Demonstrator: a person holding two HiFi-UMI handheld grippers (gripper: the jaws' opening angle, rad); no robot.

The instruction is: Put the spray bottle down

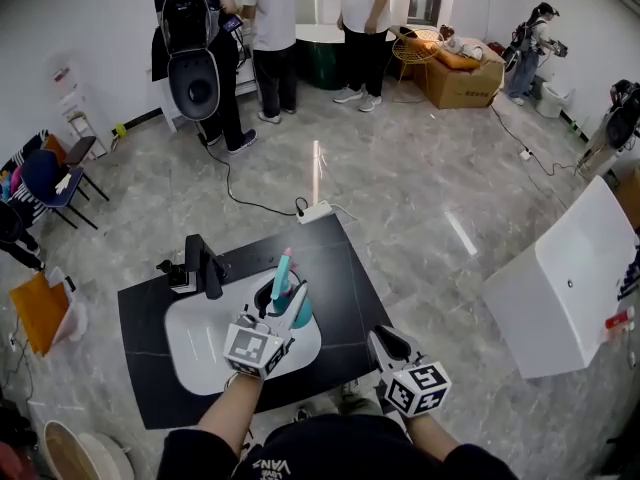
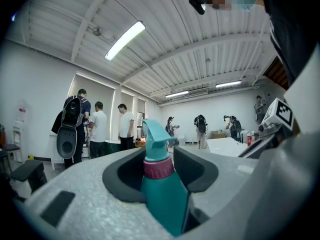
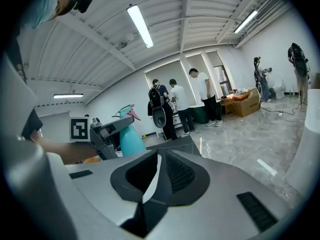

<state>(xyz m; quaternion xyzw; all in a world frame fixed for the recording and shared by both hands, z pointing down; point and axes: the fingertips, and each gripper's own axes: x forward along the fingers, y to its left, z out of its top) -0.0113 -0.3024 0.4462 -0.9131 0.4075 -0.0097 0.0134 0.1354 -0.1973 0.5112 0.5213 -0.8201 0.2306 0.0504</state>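
Teal spray bottle held above white basin on black tabletop

Left hand-held gripper (image 1: 288,311) clamps the spray bottle (image 2: 162,194) upright by its body, over the basin (image 1: 195,348) at the 6 o'clock side of the head view; bottle not set down. Right hand-held gripper (image 1: 386,345), jaws together and empty, sits off the tabletop (image 1: 345,268) edge at 5 o'clock. Black faucet (image 1: 205,266) at the basin's 10 o'clock corner. Grey marbled floor (image 1: 400,178); power strip (image 1: 315,211) just beyond the tabletop; people (image 1: 270,28) stand at 12 o'clock; cardboard box (image 1: 460,80) at 1 o'clock.
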